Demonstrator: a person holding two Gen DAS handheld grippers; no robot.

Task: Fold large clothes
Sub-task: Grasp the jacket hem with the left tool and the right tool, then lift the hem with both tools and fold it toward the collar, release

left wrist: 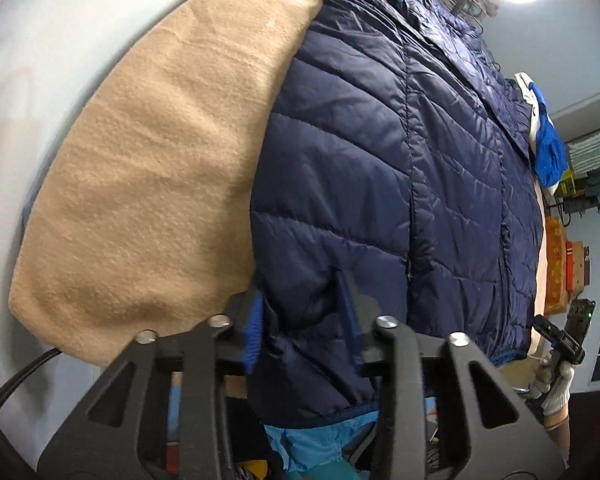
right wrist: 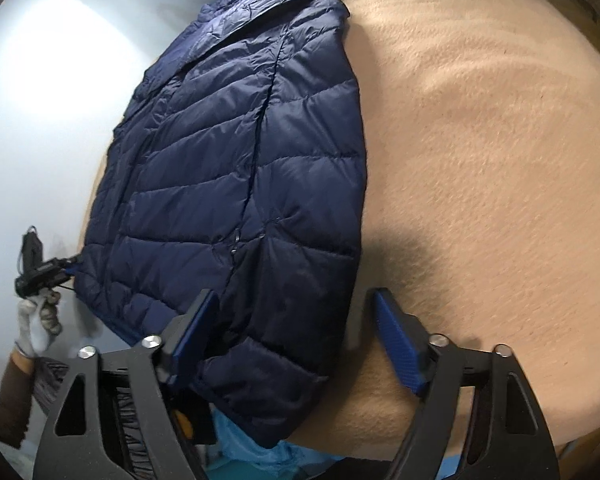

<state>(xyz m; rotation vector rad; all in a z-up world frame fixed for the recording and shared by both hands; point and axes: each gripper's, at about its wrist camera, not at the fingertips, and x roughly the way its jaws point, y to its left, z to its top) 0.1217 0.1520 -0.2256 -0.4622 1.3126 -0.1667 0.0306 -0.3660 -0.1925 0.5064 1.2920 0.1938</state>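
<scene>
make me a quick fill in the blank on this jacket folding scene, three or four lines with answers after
1. The quilted jacket lying on the table is dark ____ in colour.
2. The jacket rests on a ____ coloured blanket.
3. The left tool is pinching the jacket's ____ edge.
4. The right tool has its jaws ____ around the jacket's corner, pads not pressing.

Answers: blue; beige; bottom; open

Cluttered workroom: stacked boxes point(left wrist: 560, 264), wall-mounted equipment point(left wrist: 592, 152).
</scene>
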